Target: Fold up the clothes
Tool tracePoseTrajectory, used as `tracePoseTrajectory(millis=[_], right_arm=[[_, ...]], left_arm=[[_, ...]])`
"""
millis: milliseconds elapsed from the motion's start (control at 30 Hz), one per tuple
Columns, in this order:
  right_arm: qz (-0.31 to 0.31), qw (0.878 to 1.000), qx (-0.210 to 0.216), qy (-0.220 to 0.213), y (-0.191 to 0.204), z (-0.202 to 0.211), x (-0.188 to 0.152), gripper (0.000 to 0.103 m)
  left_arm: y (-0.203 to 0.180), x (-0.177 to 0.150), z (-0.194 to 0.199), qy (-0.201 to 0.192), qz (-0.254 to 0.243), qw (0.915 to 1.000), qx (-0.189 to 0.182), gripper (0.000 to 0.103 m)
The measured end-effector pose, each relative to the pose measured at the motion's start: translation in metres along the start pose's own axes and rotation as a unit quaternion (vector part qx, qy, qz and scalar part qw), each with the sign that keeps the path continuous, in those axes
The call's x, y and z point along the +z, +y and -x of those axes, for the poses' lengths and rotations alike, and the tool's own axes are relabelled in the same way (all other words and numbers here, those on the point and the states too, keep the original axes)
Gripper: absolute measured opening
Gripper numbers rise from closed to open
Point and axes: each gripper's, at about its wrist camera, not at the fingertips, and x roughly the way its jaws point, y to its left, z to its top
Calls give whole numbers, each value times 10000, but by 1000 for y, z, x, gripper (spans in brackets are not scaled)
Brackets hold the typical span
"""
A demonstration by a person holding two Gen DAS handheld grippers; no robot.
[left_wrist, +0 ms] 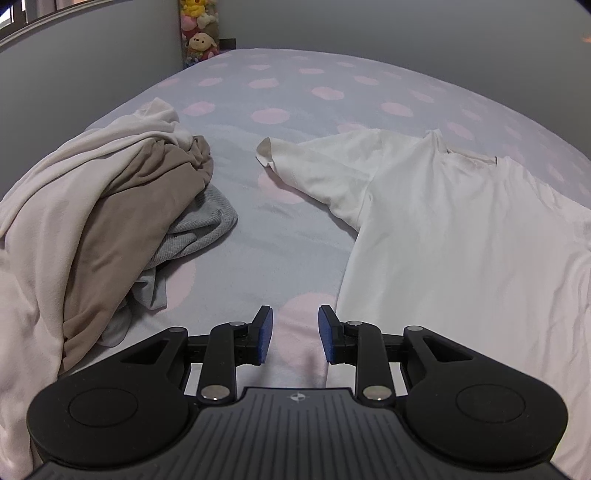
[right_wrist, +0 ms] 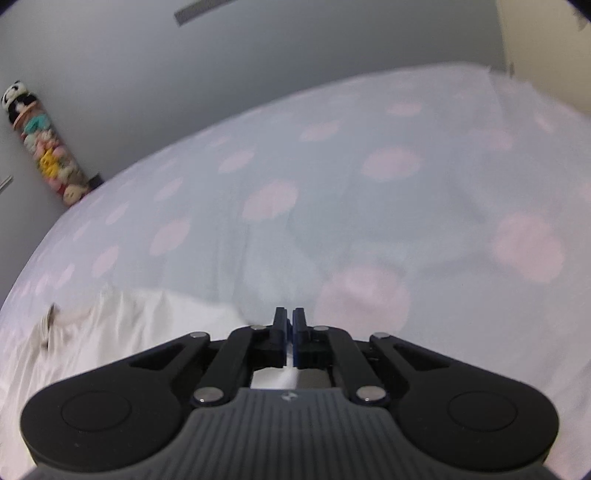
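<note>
A white T-shirt (left_wrist: pixel 443 221) lies spread on the spotted bed sheet (left_wrist: pixel 288 103), collar toward the far side, one sleeve pointing left. My left gripper (left_wrist: pixel 295 332) is open and empty, low over the sheet just left of the shirt's near edge. In the right wrist view, my right gripper (right_wrist: pixel 289 325) is shut, with white fabric of the T-shirt (right_wrist: pixel 122 332) pinched between its pads; the shirt trails off to the left and below. The view is blurred.
A heap of unfolded clothes (left_wrist: pixel 92 206), cream, tan and grey, lies on the left of the bed. A hanging column of plush toys (left_wrist: pixel 199 33) stands in the far corner, also in the right wrist view (right_wrist: pixel 44 147). Grey walls surround the bed.
</note>
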Motion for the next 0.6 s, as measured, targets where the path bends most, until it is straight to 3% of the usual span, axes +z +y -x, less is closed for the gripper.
tracePoseTrajectory(millis=[167, 267, 333, 400, 533, 600], right_arm=[[68, 9983, -550, -156, 9, 16, 26, 7], [210, 9974, -682, -120, 14, 27, 29, 8], [326, 9974, -639, -9, 15, 40, 23, 8], [430, 9974, -538, 187, 15, 56, 8, 8], [531, 9954, -201, 777, 15, 93, -42, 8], [508, 9929, -24, 1079, 17, 118, -75, 15]], left_arm=[[0, -9, 2, 52, 167, 9998, -109, 25], [0, -18, 12, 159, 108, 9997, -178, 25], [3, -26, 21, 248, 30, 9995, -194, 31], [8, -37, 33, 320, -29, 9992, -219, 37], [17, -64, 53, 464, 81, 9984, -318, 38], [22, -77, 61, 533, 201, 9976, -380, 40]])
